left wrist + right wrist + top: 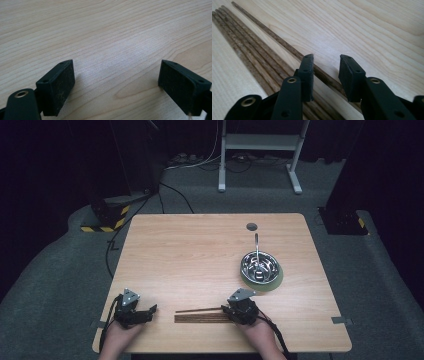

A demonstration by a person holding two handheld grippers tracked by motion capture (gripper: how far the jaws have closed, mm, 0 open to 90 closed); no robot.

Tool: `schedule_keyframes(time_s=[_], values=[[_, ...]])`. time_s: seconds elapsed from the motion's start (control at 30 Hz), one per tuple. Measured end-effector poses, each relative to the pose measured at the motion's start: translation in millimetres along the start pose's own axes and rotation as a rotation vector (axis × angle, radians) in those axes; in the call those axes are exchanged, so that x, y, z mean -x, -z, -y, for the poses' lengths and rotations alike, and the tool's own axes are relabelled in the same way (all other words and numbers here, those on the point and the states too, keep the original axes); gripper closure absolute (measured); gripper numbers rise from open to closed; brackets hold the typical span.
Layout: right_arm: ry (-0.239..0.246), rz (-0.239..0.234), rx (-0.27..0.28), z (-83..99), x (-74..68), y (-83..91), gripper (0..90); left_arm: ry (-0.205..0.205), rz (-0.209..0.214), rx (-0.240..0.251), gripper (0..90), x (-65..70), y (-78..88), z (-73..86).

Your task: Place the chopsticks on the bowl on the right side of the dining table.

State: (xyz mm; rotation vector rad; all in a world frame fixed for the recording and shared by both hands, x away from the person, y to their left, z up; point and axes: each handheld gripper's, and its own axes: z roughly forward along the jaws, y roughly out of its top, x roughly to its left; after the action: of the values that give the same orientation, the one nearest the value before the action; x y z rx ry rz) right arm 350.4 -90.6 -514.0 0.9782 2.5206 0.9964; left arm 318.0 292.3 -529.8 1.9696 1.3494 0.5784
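Observation:
Several dark wooden chopsticks [200,318] lie side by side near the table's front edge, and one chopstick [197,310] lies apart just behind them. My right gripper [225,310] rests at their right ends. In the right gripper view its jaws [326,62] stand on either side of the single chopstick [274,37], with a gap to each pad; the bundle [249,47] lies to the left of them. My left gripper [152,310] sits at the front left of the table. Its jaws [117,72] are wide open over bare wood.
A steel bowl [260,265] with a spoon [257,245] in it stands on a green plate [275,281] at the right of the wooden table [190,255]. A round hole [251,226] is near the far edge. Cables and a frame stand on the floor beyond.

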Motion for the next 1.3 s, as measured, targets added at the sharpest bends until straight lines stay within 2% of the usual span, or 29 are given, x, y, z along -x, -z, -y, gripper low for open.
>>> schedule_keyframes(time_s=[0.07, 0.17, 0.4, 0.63, 0.73, 0.8, 0.87, 1.03, 1.1, 1.17, 1.2, 1.3], values=[[-0.006, 0.018, 0.007, -1.7, 2.4, -1.3, 65.6, 0.000, 0.000, 0.001, 13.7, 0.0, 0.0, 0.0], [-0.010, 0.021, 0.004, -5.5, 7.6, -3.0, 66.9, 0.000, 0.000, 0.000, 13.7, 0.0, 0.0, 0.0], [-0.010, 0.023, -0.035, -14.0, 17.5, -9.7, 68.9, 0.003, 0.001, 0.001, 13.7, 0.0, 0.0, 0.1], [0.035, 0.045, -0.060, -27.8, 20.8, -19.7, 71.3, -0.006, 0.003, -0.002, 13.8, -0.8, 0.1, -0.1], [0.071, 0.051, -0.078, -36.9, 21.7, -26.1, 75.1, -0.004, 0.003, -0.002, 13.8, -0.7, 0.1, -0.2], [0.063, 0.033, -0.087, -38.9, 22.0, -27.0, 75.8, -0.005, 0.004, -0.002, 13.8, -0.8, 0.0, -0.2], [0.076, 0.033, -0.086, -42.8, 23.5, -30.9, 76.6, -0.004, 0.004, -0.002, 13.8, -0.8, 0.0, -0.2], [0.071, 0.028, -0.088, -45.0, 22.5, -33.0, 80.3, -0.005, 0.004, -0.002, 13.9, -0.8, 0.0, -0.2], [0.090, 0.021, -0.089, -45.5, 22.3, -33.2, 83.0, -0.003, 0.003, -0.002, 13.8, -0.7, 0.1, -0.1], [0.105, 0.033, -0.081, -45.4, 22.5, -33.7, 82.9, -0.005, 0.004, -0.002, 13.8, -0.8, 0.0, -0.2], [0.103, 0.016, -0.084, -45.5, 23.1, -33.4, 82.6, -0.004, 0.004, -0.002, 13.9, -0.8, 0.0, -0.2], [0.083, 0.004, -0.087, -45.7, 22.6, -32.9, 79.3, -0.005, 0.004, -0.002, 13.8, -0.8, 0.0, -0.2]])
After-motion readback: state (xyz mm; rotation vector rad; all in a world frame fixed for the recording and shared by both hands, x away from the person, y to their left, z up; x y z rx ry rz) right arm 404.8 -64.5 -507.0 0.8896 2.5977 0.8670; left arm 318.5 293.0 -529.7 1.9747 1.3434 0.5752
